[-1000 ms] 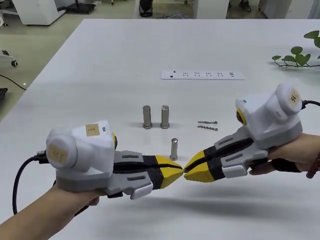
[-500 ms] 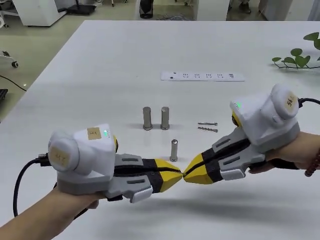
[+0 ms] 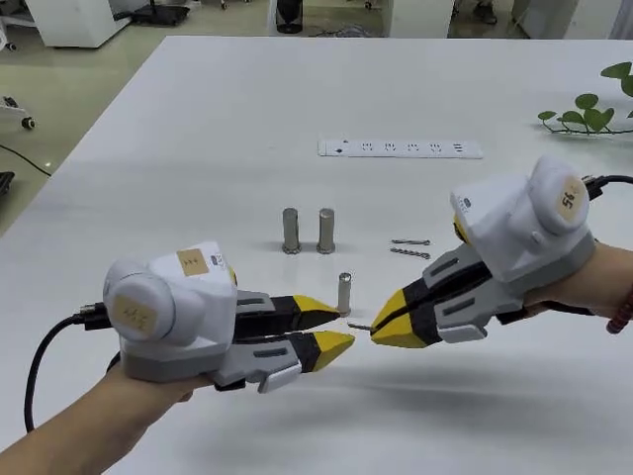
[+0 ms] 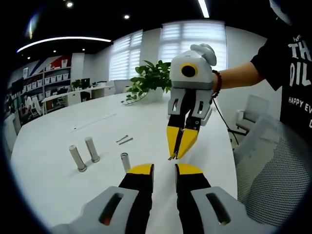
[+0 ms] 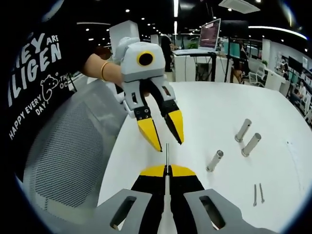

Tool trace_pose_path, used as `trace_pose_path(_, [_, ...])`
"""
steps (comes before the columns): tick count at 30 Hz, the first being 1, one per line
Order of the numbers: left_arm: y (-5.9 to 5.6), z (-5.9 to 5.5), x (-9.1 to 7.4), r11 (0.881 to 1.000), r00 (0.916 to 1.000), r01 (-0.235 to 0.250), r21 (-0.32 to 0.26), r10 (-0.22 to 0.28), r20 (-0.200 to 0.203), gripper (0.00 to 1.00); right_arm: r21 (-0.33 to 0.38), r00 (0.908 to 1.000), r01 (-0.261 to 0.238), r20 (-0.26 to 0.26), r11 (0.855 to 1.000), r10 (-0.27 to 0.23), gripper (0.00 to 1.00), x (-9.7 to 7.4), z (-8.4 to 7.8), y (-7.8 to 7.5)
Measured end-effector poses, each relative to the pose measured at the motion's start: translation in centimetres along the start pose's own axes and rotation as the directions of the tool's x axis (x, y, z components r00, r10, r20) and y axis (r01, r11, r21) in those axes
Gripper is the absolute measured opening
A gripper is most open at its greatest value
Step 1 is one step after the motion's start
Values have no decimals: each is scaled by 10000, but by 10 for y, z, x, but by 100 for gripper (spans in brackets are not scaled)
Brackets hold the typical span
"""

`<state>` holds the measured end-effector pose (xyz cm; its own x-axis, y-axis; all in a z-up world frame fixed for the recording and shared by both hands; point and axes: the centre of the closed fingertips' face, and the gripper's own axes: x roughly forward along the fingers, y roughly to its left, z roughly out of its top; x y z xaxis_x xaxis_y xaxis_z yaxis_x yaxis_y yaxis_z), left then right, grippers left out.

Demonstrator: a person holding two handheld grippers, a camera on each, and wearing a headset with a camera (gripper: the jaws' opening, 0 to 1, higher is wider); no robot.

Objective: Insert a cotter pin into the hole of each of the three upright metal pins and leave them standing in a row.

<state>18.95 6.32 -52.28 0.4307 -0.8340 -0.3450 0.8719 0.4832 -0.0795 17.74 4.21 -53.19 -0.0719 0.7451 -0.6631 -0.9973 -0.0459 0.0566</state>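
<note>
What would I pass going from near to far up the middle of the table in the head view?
thin pin held in the right tongs → single metal post → two metal posts side by side → power strip

Satin metal pins point(image 3: 344, 294), smooth matt tabletop point(image 3: 198, 148) — yellow plastic fingers point(image 3: 331, 344), slightly glossy

The left gripper point(image 3: 342, 329) and right gripper point(image 3: 375, 332) each have a white-and-grey body and 2 black jaws with yellow tips. A black cable point(image 3: 35, 356) leaves the left one. The person wears a black T-shirt point(image 5: 29, 66) with white lettering and a beaded bracelet point(image 4: 216, 84).
</note>
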Motion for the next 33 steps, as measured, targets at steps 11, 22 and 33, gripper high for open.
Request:
trace_pose_path(11, [24,-6,4,9864,9875,-1545,568,1560,-234,23,-272,9926,874,-827,9958,-894,0,-7,-9,-26])
trace_pose_path(22, [47,-5,19,9607,9606,-2773,95,2774,-188,28,-48,9798,1525,-1305,9883,-1518,0,-7,-18,-49])
trace_pose_path(33, [61,-19,36,9372,9372,-3455,-488,3418,-696,25,185,9708,1800,-1644,9835,-1746,0,0,-27,-65])
